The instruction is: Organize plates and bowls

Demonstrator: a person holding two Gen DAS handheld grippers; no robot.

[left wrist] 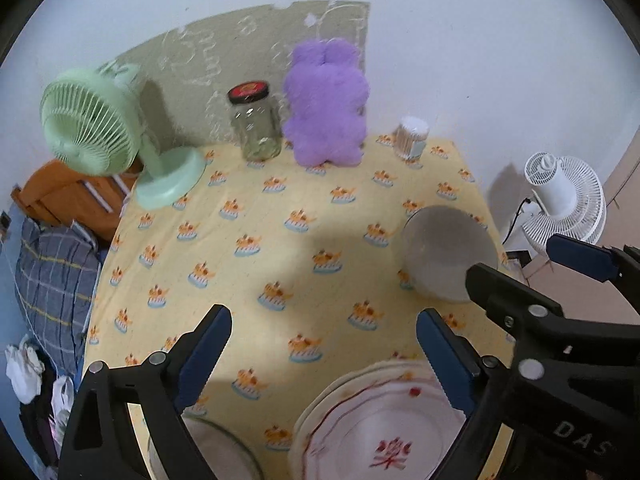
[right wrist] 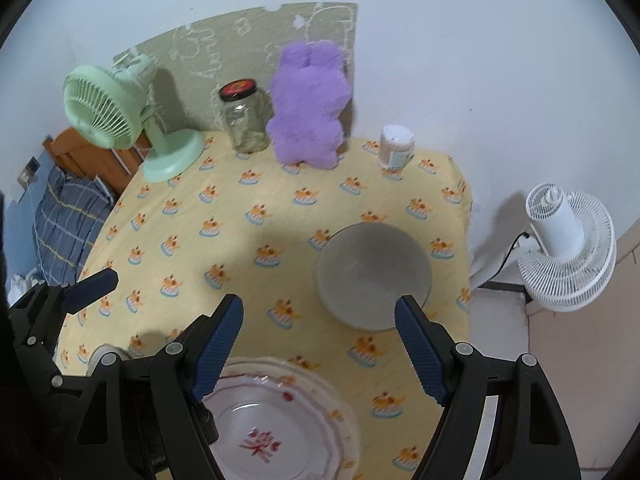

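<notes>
A table [right wrist: 256,240] under a yellow cloth printed with small orange-and-blue figures stands against a plain white wall [right wrist: 460,60]. Behind the table, a patch of olive paper with white doodles [right wrist: 240,36] covers the wall. Left of the table – an orange wooden bed frame [left wrist: 60,196] and a plaid pillow [right wrist: 66,220]. Right of it, pale floor tiles [right wrist: 560,360].

Gaping tongs [right wrist: 318,344], grey bowl [right wrist: 372,276], floral plate [right wrist: 280,420]
</notes>
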